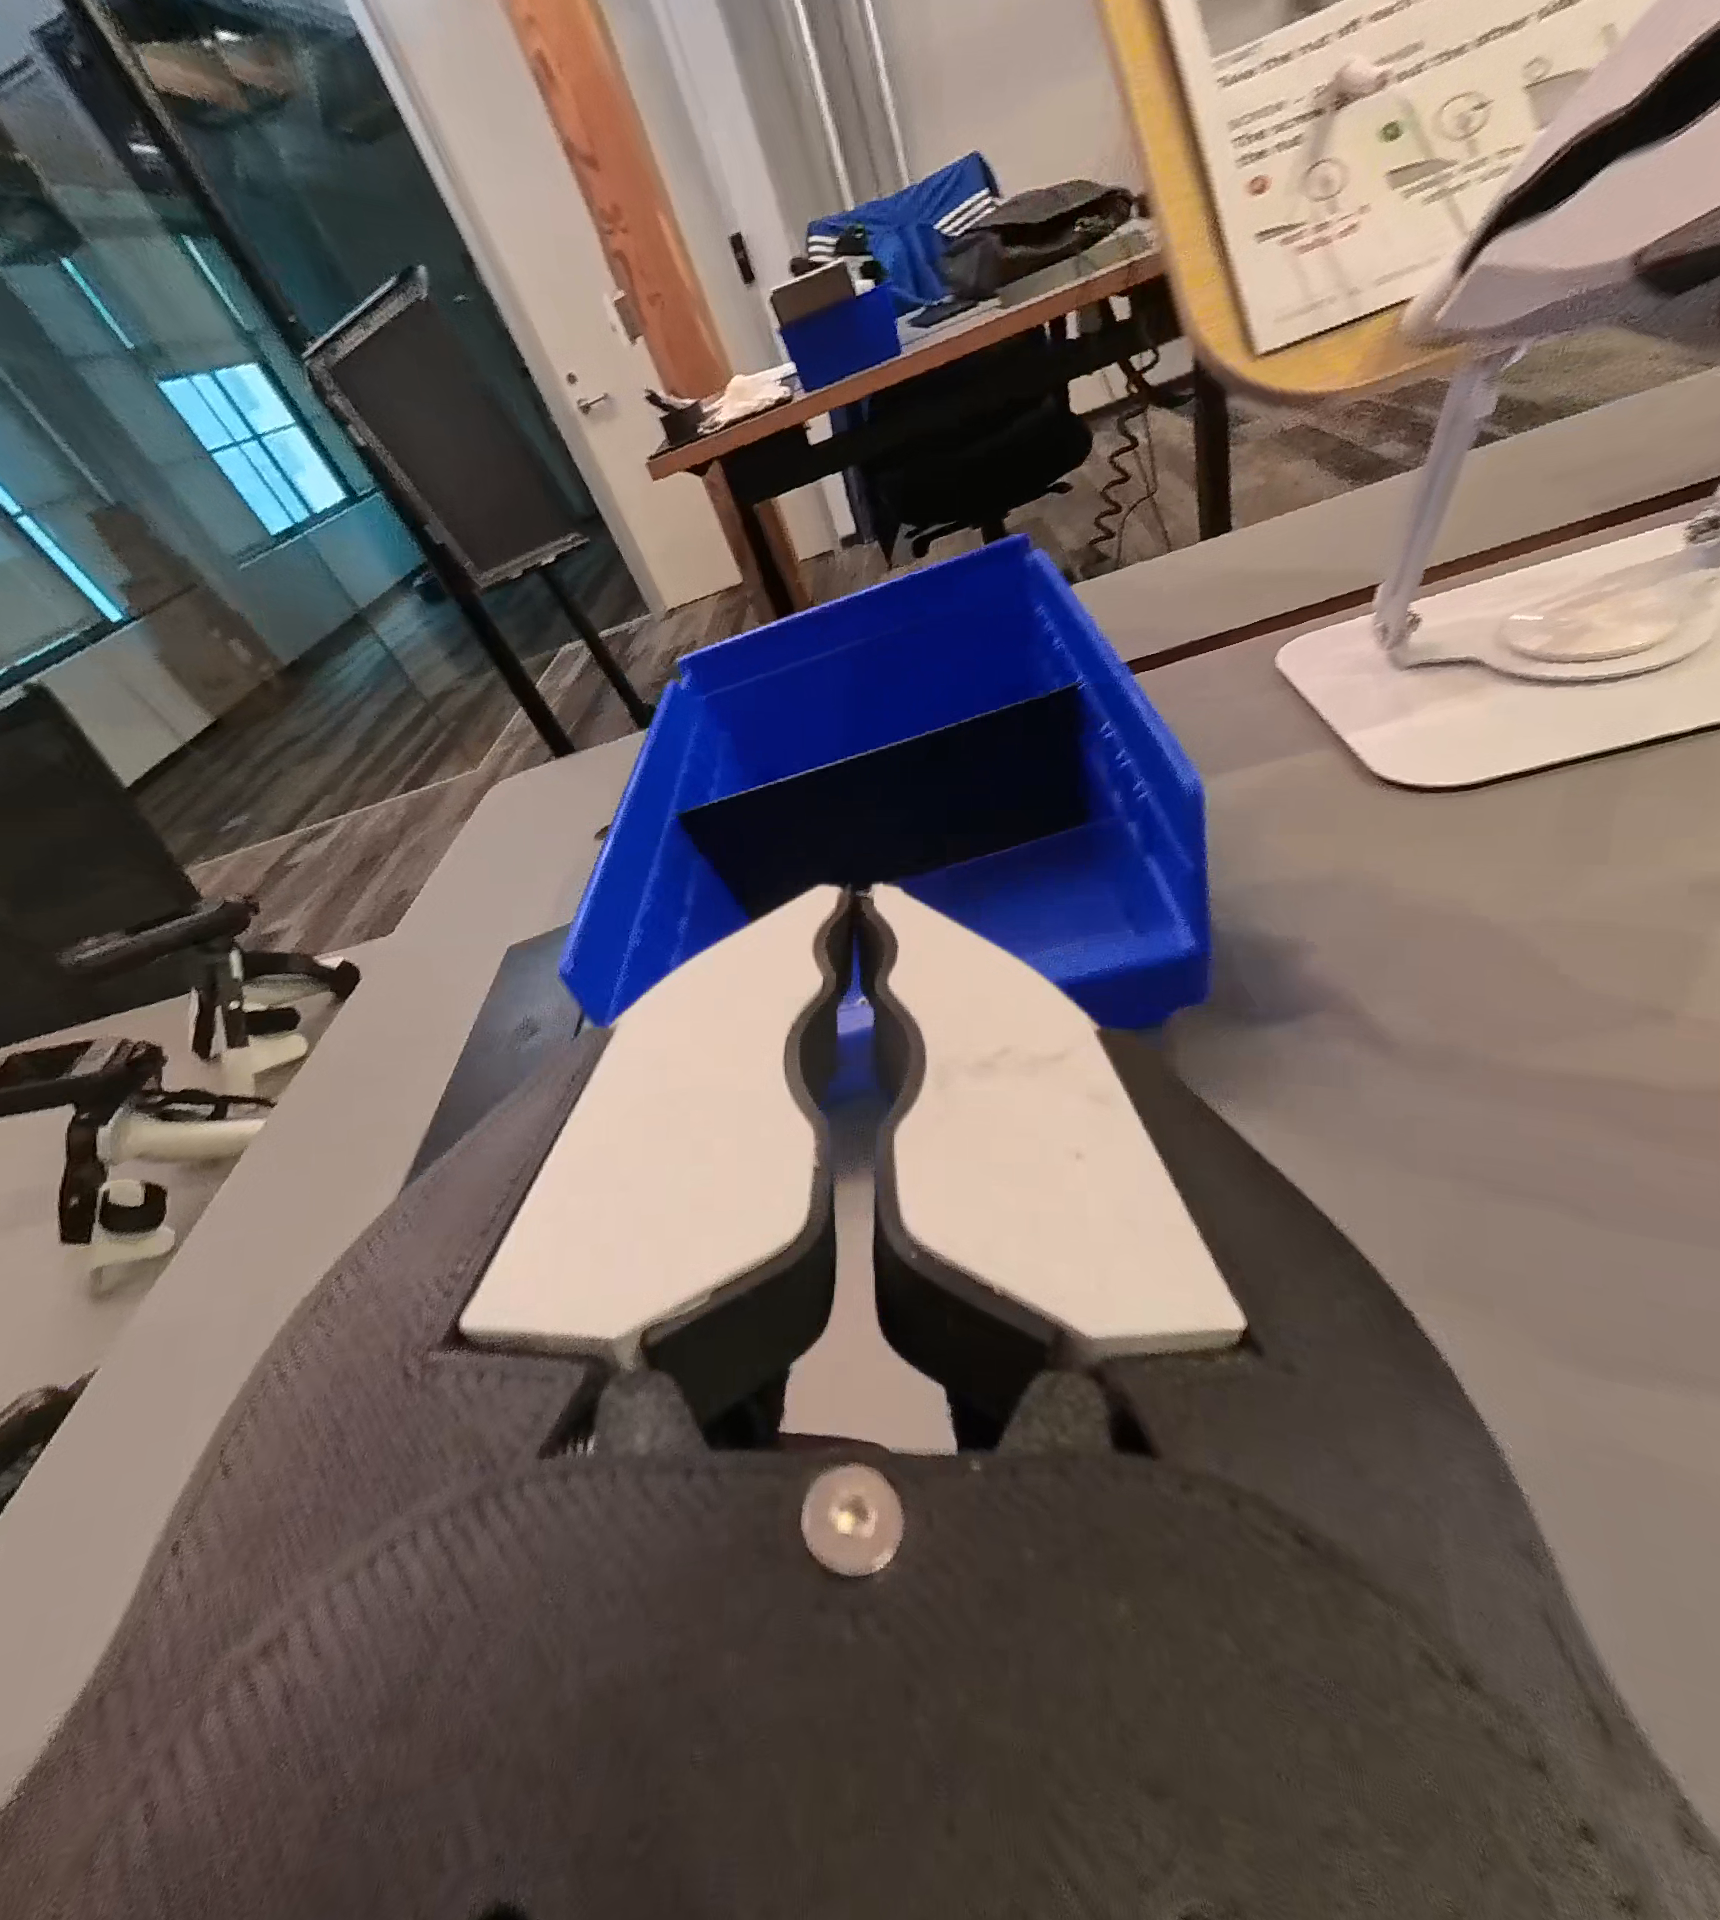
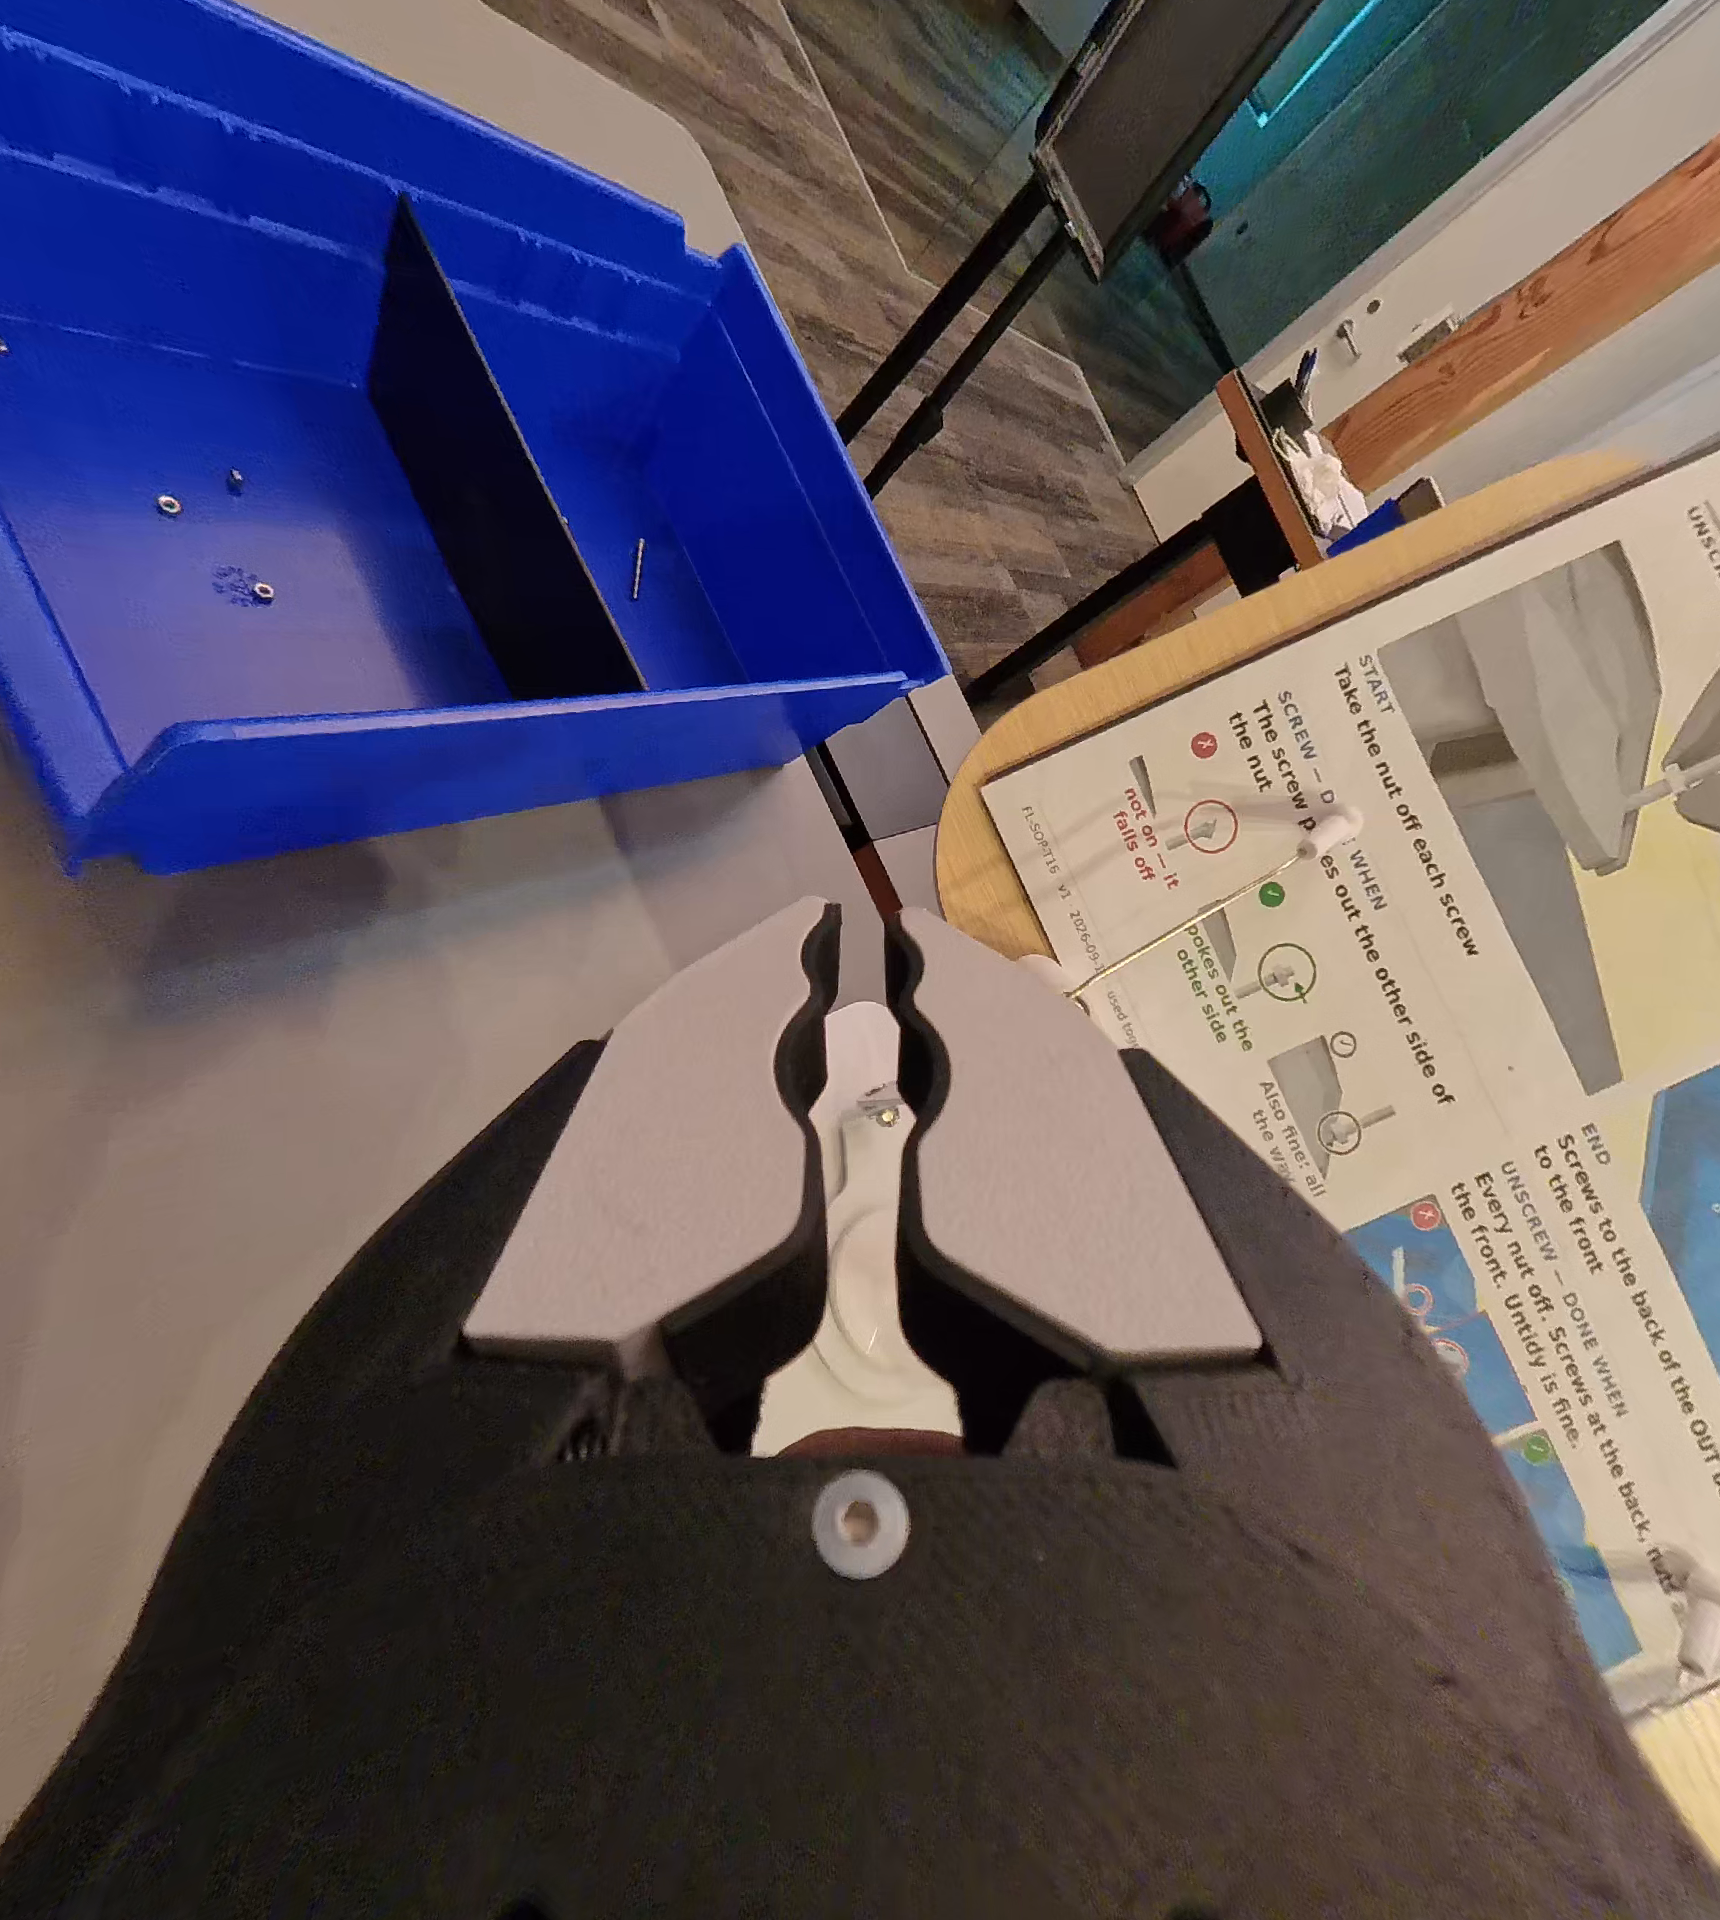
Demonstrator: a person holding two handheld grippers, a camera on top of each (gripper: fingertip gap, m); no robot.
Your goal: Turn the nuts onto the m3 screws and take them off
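A blue bin (image 1: 627, 914) with a black divider (image 1: 887, 821) stands on the grey table. My left gripper (image 1: 853, 899) is over the bin's near end, jaws closed on a thin dark sliver at the tips that looks like a screw. My right gripper (image 2: 863, 920) is slightly open with nothing between its tips, and hovers to the right of the bin (image 2: 523, 717); it also shows at the top right of the left wrist view (image 1: 1458, 281). Several small nuts (image 2: 168, 505) lie in the bin's larger compartment. One screw (image 2: 638, 566) lies beyond the divider (image 2: 482, 520).
A white stand (image 1: 1562, 665) sits on the table right of the bin and holds up a wood-edged instruction board (image 2: 1458, 935). The stand's base (image 2: 866, 1247) lies under my right gripper. Black-and-white gear (image 1: 108, 1091) lies on a table at the left.
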